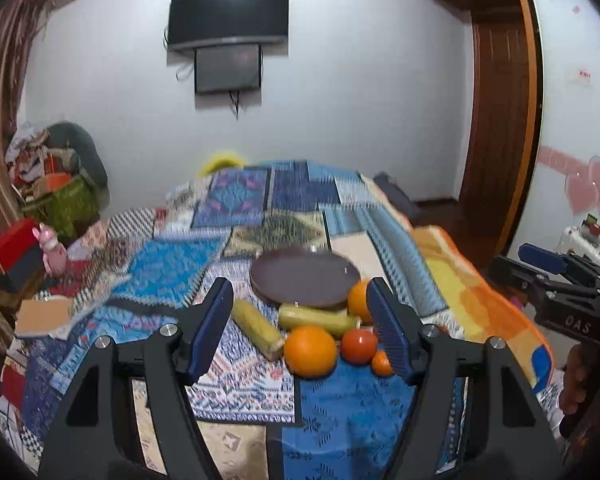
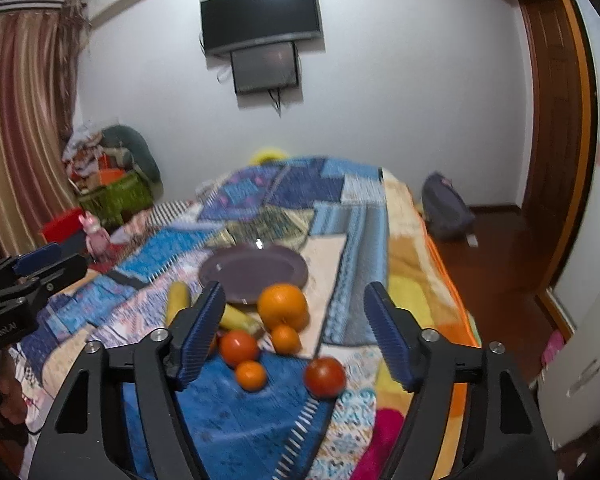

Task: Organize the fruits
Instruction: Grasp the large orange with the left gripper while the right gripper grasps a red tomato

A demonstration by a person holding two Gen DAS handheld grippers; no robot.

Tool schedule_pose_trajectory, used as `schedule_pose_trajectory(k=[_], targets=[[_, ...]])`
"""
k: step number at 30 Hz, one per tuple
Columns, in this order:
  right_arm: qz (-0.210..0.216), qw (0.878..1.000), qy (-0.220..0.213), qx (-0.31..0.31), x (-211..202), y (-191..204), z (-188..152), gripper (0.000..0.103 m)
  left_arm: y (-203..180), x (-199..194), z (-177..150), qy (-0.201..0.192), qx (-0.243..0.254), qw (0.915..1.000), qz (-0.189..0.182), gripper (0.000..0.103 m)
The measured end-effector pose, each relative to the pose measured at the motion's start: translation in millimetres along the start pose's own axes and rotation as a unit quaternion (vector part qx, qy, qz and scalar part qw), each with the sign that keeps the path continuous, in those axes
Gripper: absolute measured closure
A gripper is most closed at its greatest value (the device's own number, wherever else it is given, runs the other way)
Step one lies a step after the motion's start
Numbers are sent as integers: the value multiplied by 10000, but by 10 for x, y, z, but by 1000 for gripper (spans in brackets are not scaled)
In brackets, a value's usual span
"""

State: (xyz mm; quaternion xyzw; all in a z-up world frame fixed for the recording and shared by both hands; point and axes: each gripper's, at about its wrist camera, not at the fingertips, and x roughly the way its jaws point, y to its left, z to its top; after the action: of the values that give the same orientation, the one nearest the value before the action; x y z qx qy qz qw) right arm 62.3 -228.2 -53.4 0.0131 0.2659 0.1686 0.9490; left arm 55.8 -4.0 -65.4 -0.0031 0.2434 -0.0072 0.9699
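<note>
A dark purple plate (image 1: 304,276) lies empty on the patchwork bedspread; it also shows in the right wrist view (image 2: 256,272). Just in front of it lie two yellow-green bananas (image 1: 256,328) (image 1: 316,318), a big orange (image 1: 310,351), a second orange (image 1: 358,300), a tomato (image 1: 358,345) and a small tangerine (image 1: 381,363). The right wrist view shows an orange (image 2: 283,306), two tangerines (image 2: 286,338) (image 2: 251,375) and two tomatoes (image 2: 239,347) (image 2: 325,376). My left gripper (image 1: 304,332) is open above the fruit. My right gripper (image 2: 296,332) is open above it too.
The bedspread (image 1: 204,264) covers a bed with an orange blanket (image 1: 476,300) at its right edge. Boxes and a pink toy (image 1: 52,250) sit at the left. A backpack (image 2: 446,204) lies on the wooden floor. A TV (image 1: 228,12) hangs on the wall.
</note>
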Motion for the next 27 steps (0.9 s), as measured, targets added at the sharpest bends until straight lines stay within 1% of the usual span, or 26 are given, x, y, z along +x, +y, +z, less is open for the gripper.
schedule_pose_trajectory(k=[7,14,17,27], targets=[[-62,9973,707,169,242,-210,-243,38,57,417,-237,643,-23,9979,-2,35],[-46,9914,1286,234,547,-325,-455,40,144,840,-496,1361,-133,9905,-117,35],[38,9885,1465,371,656,-359,-513,40,142,976,-560,1535,-79,9881,-109,35],[73,9818,1855,392,925,-402,-655,41,51,1356,-716,1966,-86,9800,-300,35]])
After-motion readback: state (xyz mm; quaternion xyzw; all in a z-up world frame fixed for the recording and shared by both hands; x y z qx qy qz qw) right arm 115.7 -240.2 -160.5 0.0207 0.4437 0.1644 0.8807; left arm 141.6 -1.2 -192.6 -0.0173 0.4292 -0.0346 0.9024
